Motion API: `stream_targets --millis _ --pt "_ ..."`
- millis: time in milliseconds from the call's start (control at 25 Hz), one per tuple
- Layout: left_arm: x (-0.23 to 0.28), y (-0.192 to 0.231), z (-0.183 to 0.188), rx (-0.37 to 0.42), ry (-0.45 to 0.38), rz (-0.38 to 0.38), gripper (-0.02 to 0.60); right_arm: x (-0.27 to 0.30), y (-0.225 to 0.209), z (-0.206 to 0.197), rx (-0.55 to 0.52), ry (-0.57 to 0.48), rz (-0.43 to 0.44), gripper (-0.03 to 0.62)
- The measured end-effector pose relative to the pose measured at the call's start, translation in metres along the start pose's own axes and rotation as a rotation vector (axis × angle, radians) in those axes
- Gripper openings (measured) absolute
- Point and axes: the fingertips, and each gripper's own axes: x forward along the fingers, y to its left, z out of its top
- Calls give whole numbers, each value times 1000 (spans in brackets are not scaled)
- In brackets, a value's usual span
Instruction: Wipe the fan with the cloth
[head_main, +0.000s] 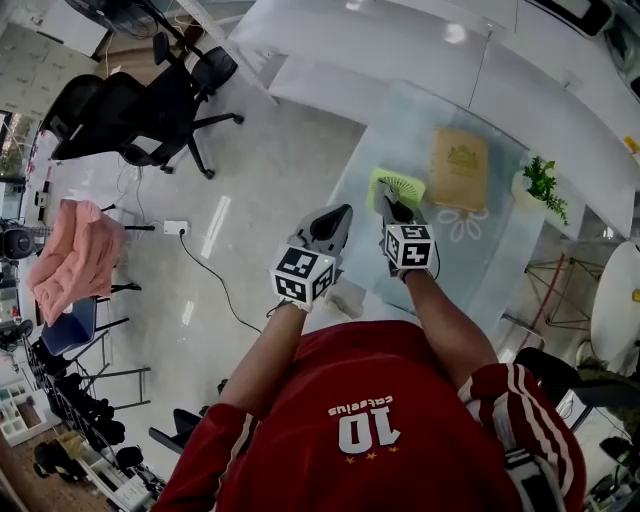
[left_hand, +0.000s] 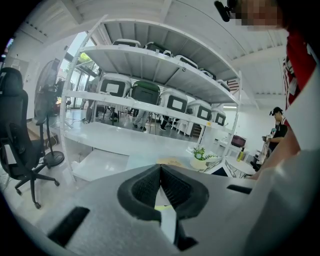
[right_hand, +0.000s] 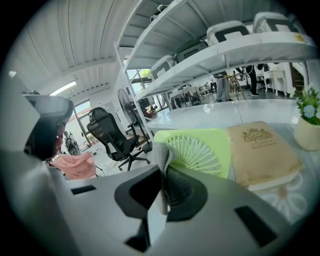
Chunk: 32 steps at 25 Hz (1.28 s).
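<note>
Glass table (head_main: 365, 170) fills the middle of the office floor; the green fan (head_main: 398, 187) lies flat on it, just left of a tan book (head_main: 459, 168). The right gripper (head_main: 392, 210) pinches a small grey cloth (right_hand: 161, 155) at the fan's near edge. The left gripper (head_main: 335, 222) hangs further left, jaws together and seemingly empty. Wiping looks about to begin: the cloth must come down onto the grille.

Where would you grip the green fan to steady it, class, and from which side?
Probably the fan by its left rim, coming from the left with the left gripper: it seems to lie flat, that edge is bare, and the book crowds its right.
</note>
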Motion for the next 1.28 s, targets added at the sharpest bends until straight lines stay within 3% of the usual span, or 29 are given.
stream_targets --millis 1280 --pt "27 -31 1 23 24 -98 0 -39 -53 -17 49 2 -135 14"
